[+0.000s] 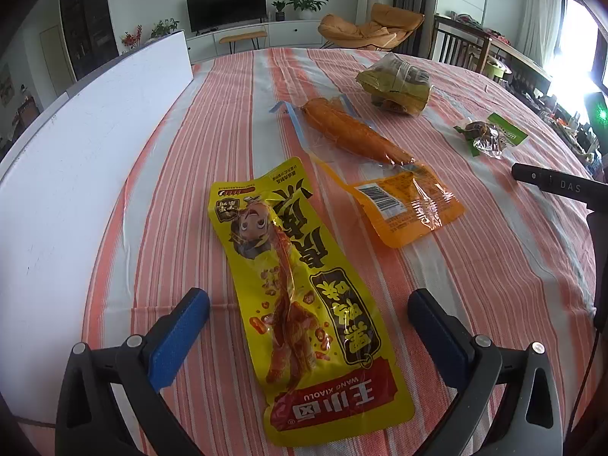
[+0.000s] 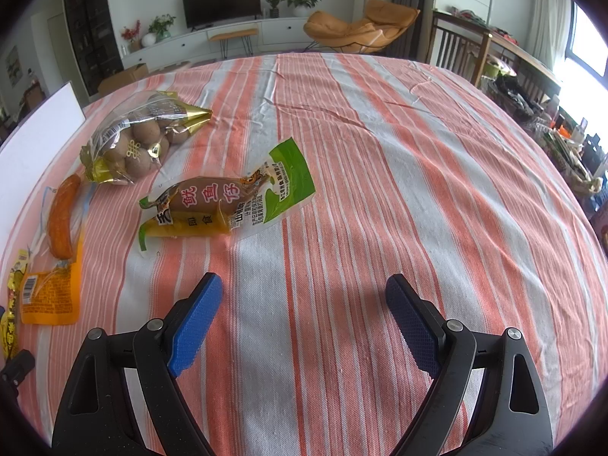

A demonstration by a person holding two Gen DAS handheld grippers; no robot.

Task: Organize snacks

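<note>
My left gripper (image 1: pixel 308 304) is open, its blue pads on either side of a yellow chicken-feet snack pack (image 1: pixel 296 296) lying flat on the striped tablecloth (image 1: pixel 475 285). Beyond it lie an orange sausage pack (image 1: pixel 364 148), a clear bag of brown round snacks (image 1: pixel 397 83) and a green squid snack pack (image 1: pixel 490 133). My right gripper (image 2: pixel 304 304) is open and empty over bare cloth. Ahead and to its left are the green squid pack (image 2: pixel 228 201), the bag of round snacks (image 2: pixel 136 140), the sausage pack (image 2: pixel 60 224) and the yellow pack's edge (image 2: pixel 11 304).
A white board or box (image 1: pixel 87 144) stands along the table's left side, also in the right wrist view (image 2: pixel 34 140). Part of the other gripper (image 1: pixel 558 186) shows at the right edge. Chairs and clutter lie beyond the table's far right edge (image 2: pixel 532 87).
</note>
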